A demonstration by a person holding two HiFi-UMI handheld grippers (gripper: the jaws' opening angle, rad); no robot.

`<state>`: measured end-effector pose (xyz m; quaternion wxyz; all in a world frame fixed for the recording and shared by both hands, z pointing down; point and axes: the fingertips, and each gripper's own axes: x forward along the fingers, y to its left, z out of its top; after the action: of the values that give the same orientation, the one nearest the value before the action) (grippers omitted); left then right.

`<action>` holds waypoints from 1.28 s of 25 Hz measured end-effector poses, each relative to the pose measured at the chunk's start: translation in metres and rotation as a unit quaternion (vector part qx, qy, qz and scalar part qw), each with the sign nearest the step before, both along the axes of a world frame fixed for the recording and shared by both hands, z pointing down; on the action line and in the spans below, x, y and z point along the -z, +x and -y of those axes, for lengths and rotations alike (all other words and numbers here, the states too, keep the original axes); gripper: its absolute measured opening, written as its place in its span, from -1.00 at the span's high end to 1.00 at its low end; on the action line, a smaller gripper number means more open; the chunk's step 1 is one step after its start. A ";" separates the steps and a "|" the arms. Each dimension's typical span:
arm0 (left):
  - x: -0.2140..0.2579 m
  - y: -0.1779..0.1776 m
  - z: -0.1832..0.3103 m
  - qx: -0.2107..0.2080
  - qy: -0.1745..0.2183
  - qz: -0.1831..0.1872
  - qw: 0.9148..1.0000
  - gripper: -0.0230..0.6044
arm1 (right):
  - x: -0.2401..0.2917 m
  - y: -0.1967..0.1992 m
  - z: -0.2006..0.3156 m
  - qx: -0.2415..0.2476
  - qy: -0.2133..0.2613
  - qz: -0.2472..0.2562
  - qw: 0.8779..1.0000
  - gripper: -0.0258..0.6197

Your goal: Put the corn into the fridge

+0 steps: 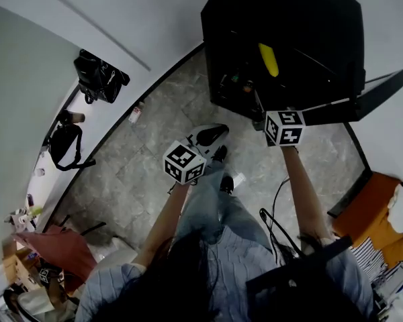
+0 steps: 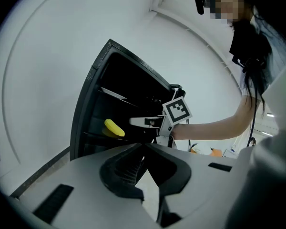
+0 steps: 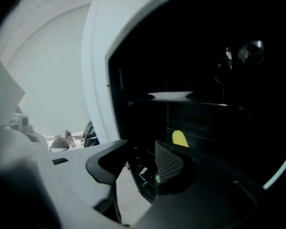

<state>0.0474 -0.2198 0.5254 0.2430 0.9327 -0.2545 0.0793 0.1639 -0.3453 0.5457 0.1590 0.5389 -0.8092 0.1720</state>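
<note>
The yellow corn (image 1: 269, 59) lies on a shelf inside the open black fridge (image 1: 302, 12). It also shows as corn (image 2: 114, 128) in the left gripper view and as corn (image 3: 180, 138) in the right gripper view. My right gripper (image 1: 258, 106) is held at the fridge's opening, just short of the corn; its jaws (image 3: 138, 168) are open and empty. My left gripper (image 1: 211, 134) hangs further back over the floor. It points at the fridge, and its jaws (image 2: 145, 168) are open with nothing between them. The right gripper (image 2: 148, 121) reaches toward the shelf.
The fridge door (image 1: 363, 96) stands open to the right. A white plate (image 3: 171, 95) rests on a higher shelf. Black bags (image 1: 99, 78) and a small bottle (image 1: 135, 114) sit along the left wall. A cable (image 1: 275, 206) lies on the floor by an orange thing (image 1: 373, 206).
</note>
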 end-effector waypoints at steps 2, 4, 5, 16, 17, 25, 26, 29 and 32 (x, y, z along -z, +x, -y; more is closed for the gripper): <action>0.006 -0.001 -0.008 0.000 0.003 0.000 1.000 0.89 | 0.012 -0.009 -0.015 0.015 0.006 0.001 1.000 0.35; 0.011 -0.003 -0.017 0.000 0.007 0.000 1.000 0.89 | 0.024 -0.018 -0.029 0.025 0.013 0.003 1.000 0.35; 0.014 -0.004 -0.022 0.000 0.008 0.000 1.000 0.89 | 0.030 -0.021 -0.036 0.027 0.015 0.006 0.999 0.35; 0.056 -0.009 -0.070 -0.004 0.031 -0.005 0.999 0.89 | 0.083 -0.035 -0.118 0.010 0.021 0.052 0.998 0.35; 0.061 -0.011 -0.074 -0.002 0.033 -0.007 0.999 0.89 | 0.086 -0.036 -0.127 0.008 0.019 0.060 0.998 0.35; 0.093 -0.015 -0.108 0.011 0.048 -0.022 0.999 0.89 | 0.103 -0.044 -0.188 0.011 0.014 0.100 0.995 0.35; 0.098 -0.016 -0.113 0.016 0.050 -0.028 0.998 0.89 | 0.106 -0.044 -0.195 0.010 0.016 0.106 0.994 0.35; 0.110 -0.019 -0.128 0.029 0.056 -0.039 0.997 0.89 | 0.114 -0.044 -0.213 0.008 0.023 0.119 0.993 0.35; 0.115 -0.020 -0.143 0.037 0.062 -0.038 0.997 0.89 | 0.119 -0.044 -0.230 0.010 0.028 0.126 0.992 0.35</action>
<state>0.0275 -0.0769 0.4101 0.1966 0.9384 -0.2837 0.0191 0.1198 -0.1150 0.4270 0.0426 0.5088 -0.8328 0.2141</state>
